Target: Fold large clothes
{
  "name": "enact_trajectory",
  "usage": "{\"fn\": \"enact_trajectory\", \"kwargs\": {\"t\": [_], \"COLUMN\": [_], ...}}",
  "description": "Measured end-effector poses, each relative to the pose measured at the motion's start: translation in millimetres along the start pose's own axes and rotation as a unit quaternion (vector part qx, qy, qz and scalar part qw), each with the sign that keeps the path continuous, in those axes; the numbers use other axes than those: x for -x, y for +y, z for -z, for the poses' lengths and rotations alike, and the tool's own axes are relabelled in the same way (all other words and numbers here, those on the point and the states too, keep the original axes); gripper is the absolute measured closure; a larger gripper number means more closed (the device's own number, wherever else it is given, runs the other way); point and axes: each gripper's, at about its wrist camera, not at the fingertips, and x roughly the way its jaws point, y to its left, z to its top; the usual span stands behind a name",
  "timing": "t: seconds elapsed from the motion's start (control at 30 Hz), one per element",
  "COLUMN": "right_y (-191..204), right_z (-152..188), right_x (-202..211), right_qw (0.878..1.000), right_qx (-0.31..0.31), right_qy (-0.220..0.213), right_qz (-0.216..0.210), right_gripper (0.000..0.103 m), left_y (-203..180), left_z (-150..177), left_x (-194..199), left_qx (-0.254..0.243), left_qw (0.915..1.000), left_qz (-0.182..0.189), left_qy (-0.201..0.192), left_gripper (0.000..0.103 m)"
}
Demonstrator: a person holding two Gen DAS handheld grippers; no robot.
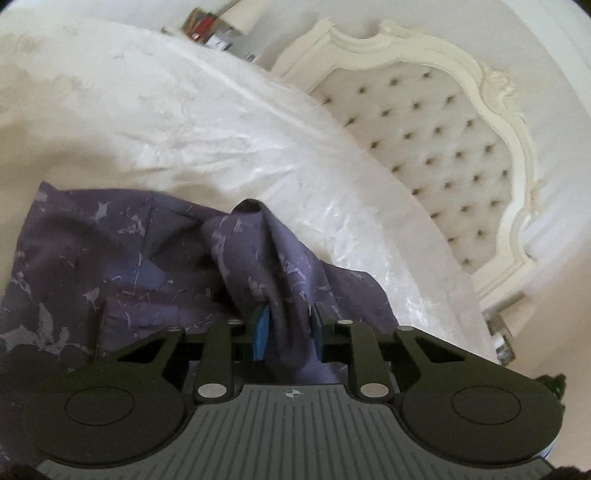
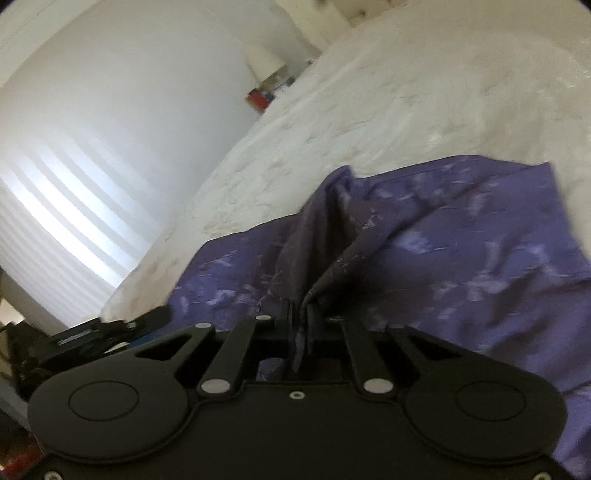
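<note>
A purple garment point(image 1: 122, 266) with a pale marbled print lies on a white bedspread point(image 1: 155, 122). My left gripper point(image 1: 290, 325) is shut on a bunched fold of it, the cloth rising in a peak between the blue pads point(image 1: 263, 330). In the right wrist view the same purple garment point(image 2: 461, 251) spreads to the right over the bedspread point(image 2: 369, 122). My right gripper point(image 2: 300, 321) is shut on another gathered fold of it, which hides the fingertips.
A white tufted headboard point(image 1: 436, 147) with a carved frame stands at the right of the bed. Small items sit on a shelf point(image 1: 210, 33) beyond the bed. A window with blinds point(image 2: 62, 206) is at the left. The other gripper's body point(image 2: 96, 336) shows low left.
</note>
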Motion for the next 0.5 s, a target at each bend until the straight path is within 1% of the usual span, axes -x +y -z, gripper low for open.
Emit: {"fn": "enact_trajectory", "kwargs": {"t": [0.07, 0.1, 0.13, 0.2, 0.23, 0.27, 0.3, 0.33, 0.37, 0.4, 0.43, 0.5], "right_y": [-13, -18, -20, -18, -15, -11, -7, -3, 2, 8, 15, 31], "right_z": [3, 7, 9, 13, 13, 12, 12, 12, 13, 14, 15, 19], "right_x": [-2, -6, -8, -8, -8, -6, -4, -1, 3, 9, 15, 27], "right_qw": [1.0, 0.999, 0.999, 0.999, 0.998, 0.998, 0.997, 0.997, 0.996, 0.994, 0.992, 0.986], "right_qx": [-0.012, -0.008, 0.0, 0.017, 0.025, 0.031, 0.04, 0.051, 0.064, 0.078, 0.093, 0.133], "right_qy": [0.011, 0.02, 0.024, 0.022, 0.02, 0.017, 0.015, 0.009, -0.002, -0.019, -0.037, -0.066], "right_qz": [0.025, 0.036, 0.043, 0.047, 0.049, 0.053, 0.057, 0.062, 0.069, 0.072, 0.072, 0.07], "right_gripper": [0.088, 0.088, 0.09, 0.09, 0.086, 0.08, 0.077, 0.067, 0.053, 0.049, 0.046, 0.046], "left_y": [0, 3, 6, 15, 16, 14, 10, 6, 0, -8, -17, -35], "left_z": [7, 12, 15, 22, 24, 25, 24, 24, 22, 22, 22, 25], "left_x": [-5, -8, -10, -12, -11, -9, -5, 0, 5, 11, 17, 23], "left_qx": [-0.018, -0.017, -0.011, 0.001, -0.004, -0.012, -0.023, -0.032, -0.044, -0.061, -0.083, -0.131], "left_qw": [0.9993, 0.9987, 0.9983, 0.998, 0.998, 0.998, 0.9976, 0.9973, 0.9966, 0.9951, 0.9926, 0.986], "left_qz": [-0.029, -0.043, -0.05, -0.056, -0.056, -0.058, -0.062, -0.066, -0.07, -0.075, -0.082, -0.089], "left_qy": [0.013, 0.021, 0.027, 0.03, 0.028, 0.024, 0.017, 0.009, -0.004, -0.02, -0.035, -0.052], "left_gripper": [0.081, 0.081, 0.081, 0.08, 0.08, 0.079, 0.078, 0.078, 0.075, 0.072, 0.071, 0.065]}}
